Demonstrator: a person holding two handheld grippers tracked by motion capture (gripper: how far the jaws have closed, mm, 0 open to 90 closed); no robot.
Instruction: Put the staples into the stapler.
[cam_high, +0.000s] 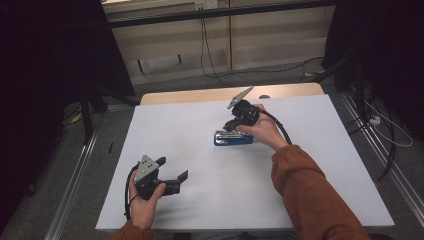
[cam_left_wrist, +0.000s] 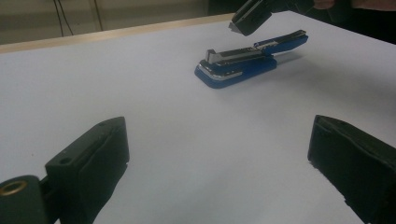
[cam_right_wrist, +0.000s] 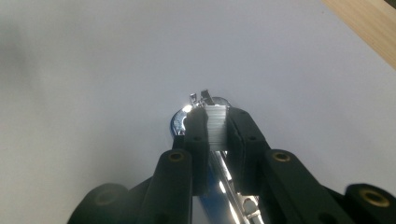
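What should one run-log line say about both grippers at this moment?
left gripper: open, holds nothing | right gripper: shut on staple strip, over blue stapler | blue stapler: opened, lying on table

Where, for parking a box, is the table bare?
Bare: far left, from the table edge to the stapler; near right, beside the sleeve. Crowded: at the stapler, where the right tool grips a staple strip, and near left, at the left tool.

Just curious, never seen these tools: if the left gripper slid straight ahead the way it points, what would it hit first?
Probably the blue stapler; the left gripper, jaws wide open, has bare table before it, though depth is uncertain.
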